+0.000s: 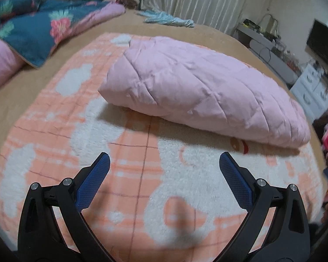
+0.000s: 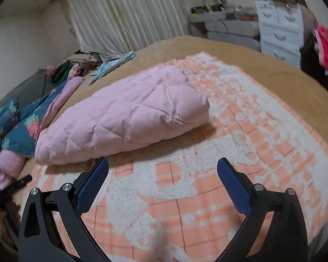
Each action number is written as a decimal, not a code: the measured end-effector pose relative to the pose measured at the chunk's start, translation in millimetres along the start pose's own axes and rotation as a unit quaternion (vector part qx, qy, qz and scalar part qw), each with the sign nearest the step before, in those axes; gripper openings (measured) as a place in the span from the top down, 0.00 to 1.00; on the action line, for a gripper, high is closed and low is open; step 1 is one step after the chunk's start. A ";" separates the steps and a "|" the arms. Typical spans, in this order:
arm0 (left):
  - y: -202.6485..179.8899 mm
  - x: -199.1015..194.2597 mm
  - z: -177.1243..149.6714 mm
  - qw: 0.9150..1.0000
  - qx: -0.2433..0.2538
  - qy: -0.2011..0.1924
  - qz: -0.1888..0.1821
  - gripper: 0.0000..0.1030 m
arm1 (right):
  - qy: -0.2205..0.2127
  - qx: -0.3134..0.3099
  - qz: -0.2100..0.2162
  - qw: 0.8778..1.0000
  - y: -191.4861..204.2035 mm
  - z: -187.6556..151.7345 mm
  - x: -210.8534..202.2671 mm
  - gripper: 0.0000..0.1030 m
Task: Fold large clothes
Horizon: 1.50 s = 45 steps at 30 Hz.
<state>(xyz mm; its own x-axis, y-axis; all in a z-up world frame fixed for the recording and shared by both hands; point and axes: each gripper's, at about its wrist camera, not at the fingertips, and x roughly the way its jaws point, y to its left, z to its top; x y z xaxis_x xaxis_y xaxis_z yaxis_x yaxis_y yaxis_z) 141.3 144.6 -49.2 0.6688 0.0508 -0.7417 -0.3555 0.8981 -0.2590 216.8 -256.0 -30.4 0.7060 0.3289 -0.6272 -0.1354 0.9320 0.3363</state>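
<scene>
The left gripper hangs at six o'clock, jaws spread wide and empty, above an orange-and-white fleece blanket. A folded pink quilted garment lies on it toward one o'clock, apart from the blue pads.

One pink quilt; one blanket — two grippers.

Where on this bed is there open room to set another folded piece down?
Free: the orange checked blanket between the folded pink quilt and both open hand-held grippers. Crowded: beside the floral comforter.
</scene>
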 end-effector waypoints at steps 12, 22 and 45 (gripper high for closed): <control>39.9 70.8 53.1 0.975 -0.196 0.034 -0.100 0.09 | 0.033 0.143 0.020 0.989 -29.7 38.0 86.3 0.04; 57.9 126.0 59.7 0.930 -0.321 0.041 -0.177 0.08 | 0.057 0.231 0.064 0.969 -48.9 50.4 151.7 0.04; -40.2 72.8 101.8 0.995 -0.077 -0.048 -0.027 0.64 | -0.012 0.020 0.055 0.998 8.9 92.4 146.0 0.66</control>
<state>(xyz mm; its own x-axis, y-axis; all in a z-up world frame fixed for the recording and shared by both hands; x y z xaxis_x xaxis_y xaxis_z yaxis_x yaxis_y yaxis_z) 270.7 156.7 -29.8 0.7465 0.0529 -0.6633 -0.4088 0.8230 -0.3945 382.8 -213.8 -54.1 0.7055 0.4238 -0.5681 -0.1855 0.8840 0.4291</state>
